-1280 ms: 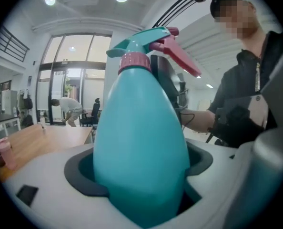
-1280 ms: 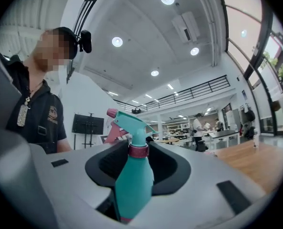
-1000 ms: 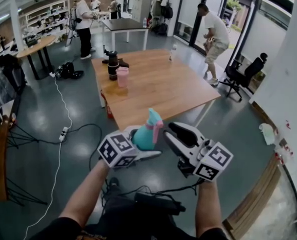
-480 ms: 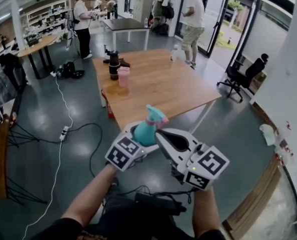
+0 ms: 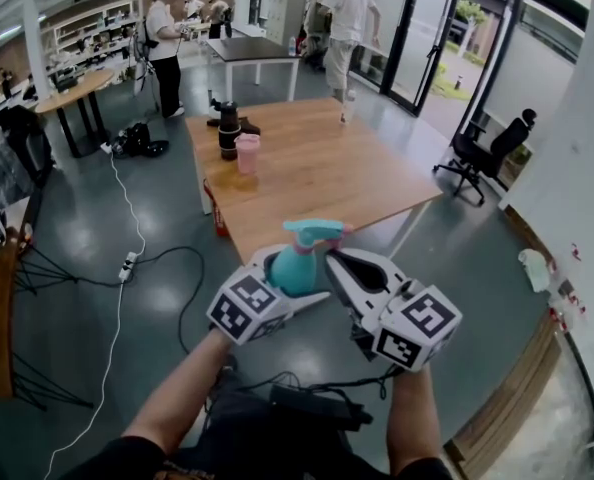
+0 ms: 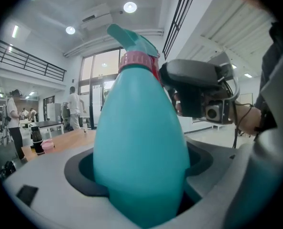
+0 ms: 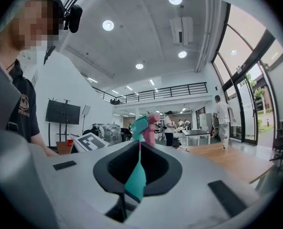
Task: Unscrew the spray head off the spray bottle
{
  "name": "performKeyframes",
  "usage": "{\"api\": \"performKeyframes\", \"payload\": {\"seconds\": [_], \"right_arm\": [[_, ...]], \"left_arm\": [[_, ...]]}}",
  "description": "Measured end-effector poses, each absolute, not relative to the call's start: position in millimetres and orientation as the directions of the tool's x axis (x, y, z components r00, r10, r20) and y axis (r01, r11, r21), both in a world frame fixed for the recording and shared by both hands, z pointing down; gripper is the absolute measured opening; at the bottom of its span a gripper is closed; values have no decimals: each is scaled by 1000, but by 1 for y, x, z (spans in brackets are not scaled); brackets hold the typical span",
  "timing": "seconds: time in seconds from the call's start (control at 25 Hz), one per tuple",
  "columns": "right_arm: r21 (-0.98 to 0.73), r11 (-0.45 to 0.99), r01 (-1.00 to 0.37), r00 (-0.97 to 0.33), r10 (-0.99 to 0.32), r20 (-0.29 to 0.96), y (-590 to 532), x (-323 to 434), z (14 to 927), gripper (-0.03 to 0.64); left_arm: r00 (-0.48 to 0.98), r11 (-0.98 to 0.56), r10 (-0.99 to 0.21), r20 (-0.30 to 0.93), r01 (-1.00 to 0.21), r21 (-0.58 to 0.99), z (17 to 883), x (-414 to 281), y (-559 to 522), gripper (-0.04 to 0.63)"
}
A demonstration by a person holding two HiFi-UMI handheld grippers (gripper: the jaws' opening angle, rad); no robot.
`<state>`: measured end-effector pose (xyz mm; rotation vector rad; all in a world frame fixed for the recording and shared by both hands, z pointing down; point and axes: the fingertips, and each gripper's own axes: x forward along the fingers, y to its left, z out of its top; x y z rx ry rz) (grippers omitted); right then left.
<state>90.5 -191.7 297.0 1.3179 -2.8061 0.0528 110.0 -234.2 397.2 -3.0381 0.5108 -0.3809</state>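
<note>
A teal spray bottle [image 5: 295, 271] with a pink collar [image 6: 139, 60] is held in the air over the floor, in front of the table. My left gripper [image 5: 277, 276] is shut on its fat body [image 6: 141, 151], which fills the left gripper view. The teal spray head [image 5: 314, 231] points right. My right gripper [image 5: 339, 264] comes in from the right and is shut on a thin teal part of the spray head [image 7: 134, 180]. The head's top [image 7: 140, 124] and the collar show beyond its jaws.
A wooden table [image 5: 317, 168] stands ahead with a black flask [image 5: 226, 128], a pink cup [image 5: 245, 153] and a small bottle [image 5: 344, 108]. Cables [image 5: 127, 268] run over the grey floor at left. An office chair [image 5: 487, 143] stands at right. People stand farther back.
My right gripper moved in from the right and shut on the spray head. The spray head has swung from pointing up to pointing right. A person at the back walked left.
</note>
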Motion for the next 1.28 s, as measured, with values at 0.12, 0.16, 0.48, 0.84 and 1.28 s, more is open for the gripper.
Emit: {"api": "performKeyframes", "payload": {"seconds": [0.12, 0.16, 0.48, 0.84, 1.28], "right_arm": [[-33, 623, -782, -623, -781, 42, -199, 98, 298, -3], [-45, 620, -783, -622, -782, 36, -201, 100, 298, -3], [-108, 614, -782, -617, -787, -3, -197, 77, 292, 161], [-111, 575, -810, -579, -815, 4, -203, 76, 298, 143], [-90, 792, -604, -792, -609, -42, -179, 77, 296, 130]], "left_arm": [[928, -954, -299, 222, -289, -77, 395, 113, -228, 436], [931, -956, -293, 216, -283, -77, 394, 113, -227, 436], [914, -942, -336, 226, -331, -59, 395, 109, -232, 436], [898, -930, -369, 242, -355, -100, 396, 115, -226, 436], [966, -997, -11, 257, 8, -73, 391, 116, -182, 436]]}}
